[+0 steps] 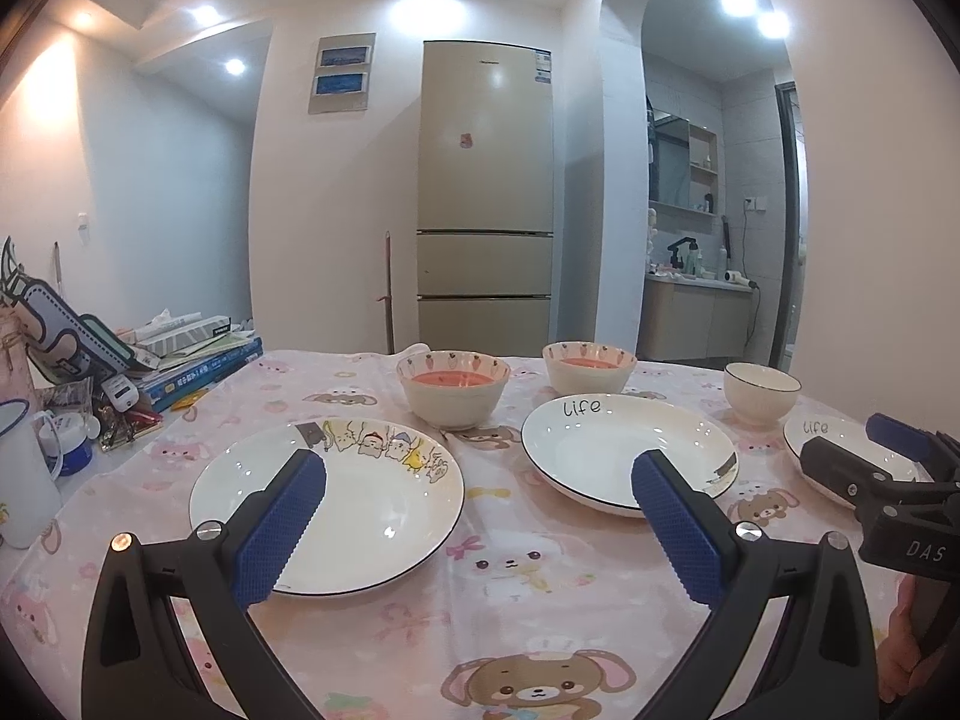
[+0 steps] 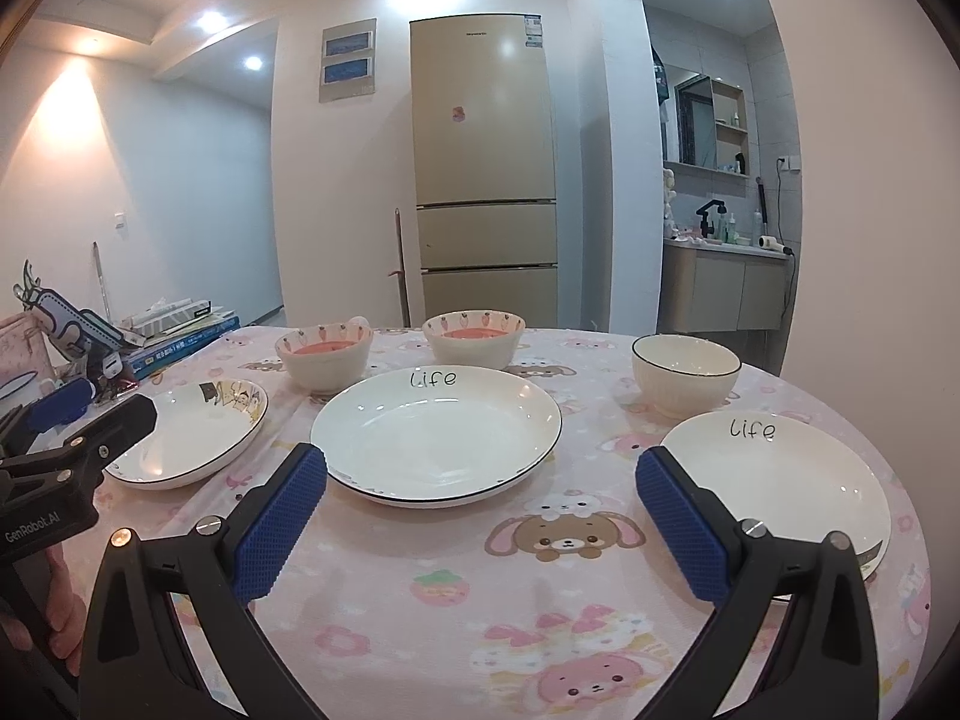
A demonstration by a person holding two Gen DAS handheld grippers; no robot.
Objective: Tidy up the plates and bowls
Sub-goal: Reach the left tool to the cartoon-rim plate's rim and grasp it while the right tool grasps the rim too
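On the pink cartoon-print tablecloth lie three glossy round white plates: a cartoon-animal plate and two "life" plates. Behind stand three ceramic bowls, two carrot-patterned, one plain white. The left gripper and right gripper hover level, ribbed blue pads spread wide, empty.

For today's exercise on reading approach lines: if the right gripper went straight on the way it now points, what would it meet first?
Probably the middle "life" plate: the open right gripper points between it and the right "life" plate, leaning toward the middle one. Depth is unclear.
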